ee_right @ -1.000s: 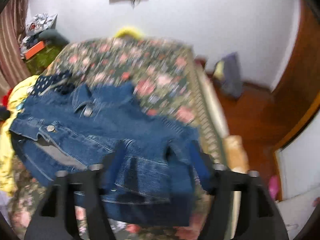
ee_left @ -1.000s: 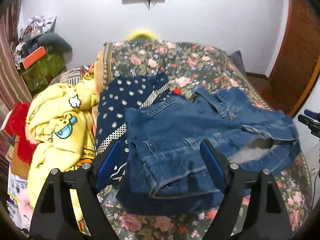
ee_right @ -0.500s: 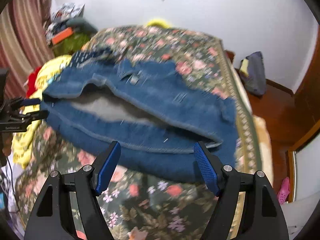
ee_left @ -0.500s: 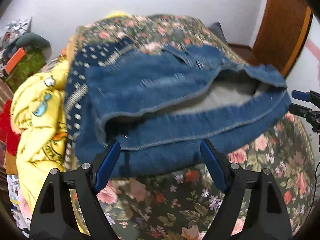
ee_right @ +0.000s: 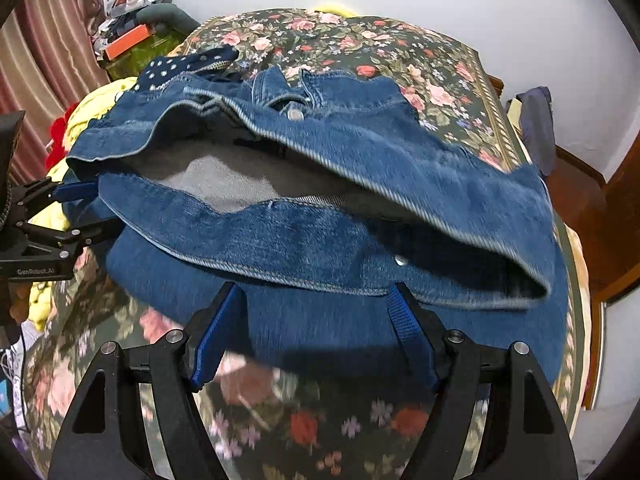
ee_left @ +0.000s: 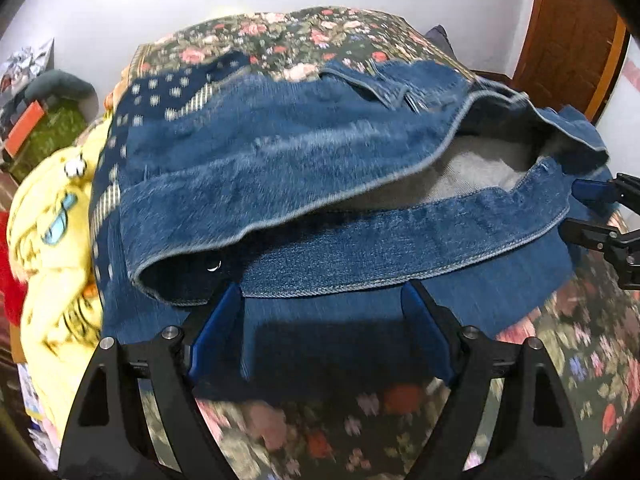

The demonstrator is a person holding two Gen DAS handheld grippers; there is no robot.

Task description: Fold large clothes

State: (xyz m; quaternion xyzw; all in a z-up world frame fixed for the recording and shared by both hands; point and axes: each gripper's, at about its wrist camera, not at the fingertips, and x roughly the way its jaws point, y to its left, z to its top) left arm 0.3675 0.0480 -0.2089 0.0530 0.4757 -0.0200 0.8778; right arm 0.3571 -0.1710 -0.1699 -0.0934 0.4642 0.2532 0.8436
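The bed [ee_left: 360, 28], covered in a floral spread, carries the denim jacket [ee_left: 304, 152], which lies across its near half with the front gaping and the grey lining exposed. A yellow garment [ee_left: 52, 240] and a navy dotted cloth [ee_left: 168, 92] lie beside it.

Step in hand, by my judgement: reaching for the near hem to begin a fold. The next move calls for both of my grippers to close on that hem edge, well apart.

My left gripper [ee_left: 322, 334] has its jaws wide apart over the hem, clamped on nothing. My right gripper [ee_right: 312, 332] is likewise apart, holding nothing; I cannot tell whether the pads touch the cloth.
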